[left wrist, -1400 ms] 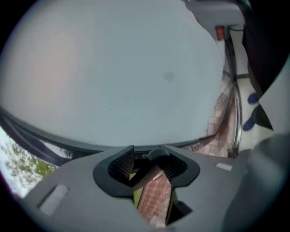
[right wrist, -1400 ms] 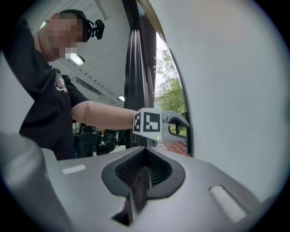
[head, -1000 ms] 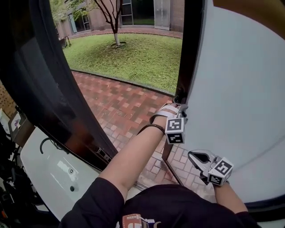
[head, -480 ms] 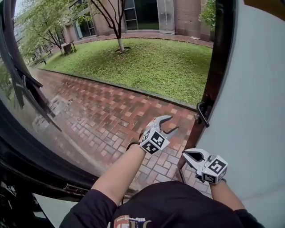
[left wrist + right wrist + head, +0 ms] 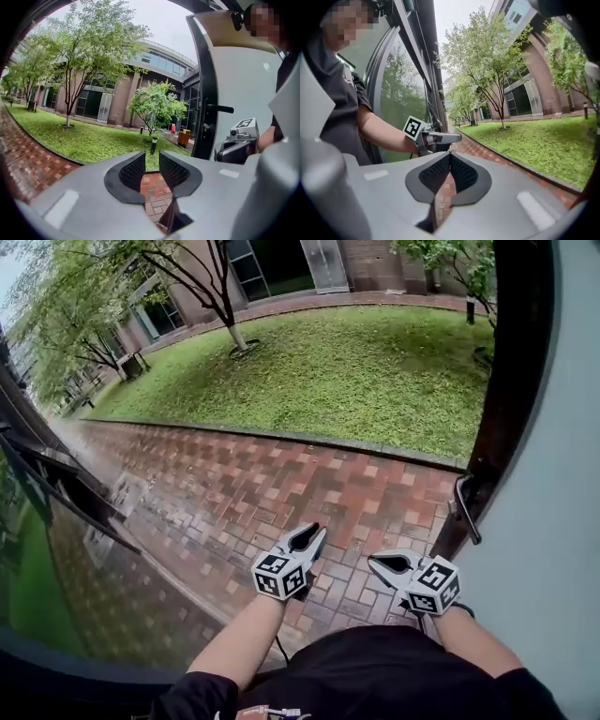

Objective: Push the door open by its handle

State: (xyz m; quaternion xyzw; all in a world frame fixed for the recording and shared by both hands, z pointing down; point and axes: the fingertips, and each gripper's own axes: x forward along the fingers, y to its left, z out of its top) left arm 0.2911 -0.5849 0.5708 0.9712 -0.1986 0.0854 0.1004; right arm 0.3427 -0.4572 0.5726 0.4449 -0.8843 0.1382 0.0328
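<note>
door (image 5: 553,521): white leaf with a dark edge stile, standing to the right of and ahead of both hand-held grippers. doorway wide open onto the brick path (image 5: 281,484). the push looks done or nearly so.

handle (image 5: 466,509): dark lever on the edge stile, up and to the right of the right hand-held gripper (image 5: 377,563), apart from it. further still from the left hand-held gripper (image 5: 314,535).

both tools low, side by side over the bricks, neither touching the door.

left hand-held gripper: released and empty. jaws have just been closing, now a narrow gap with only bricks showing through.

right hand-held gripper: clenched on nothing, pad tips meeting.

step in hand, as judged: drawing off after the push. if more swing is wanted, use the right tool, the nearer one. lay its closed jaws flat against the lever near the stile. press steadily outward and follow the leaf's arc so the contact does not slide off the free end.

handle orientation: long axis about level, lying along the door's face. in the left gripper view its root sits at the stile and its free end points across the white panel, toward the right tool's side.
</note>
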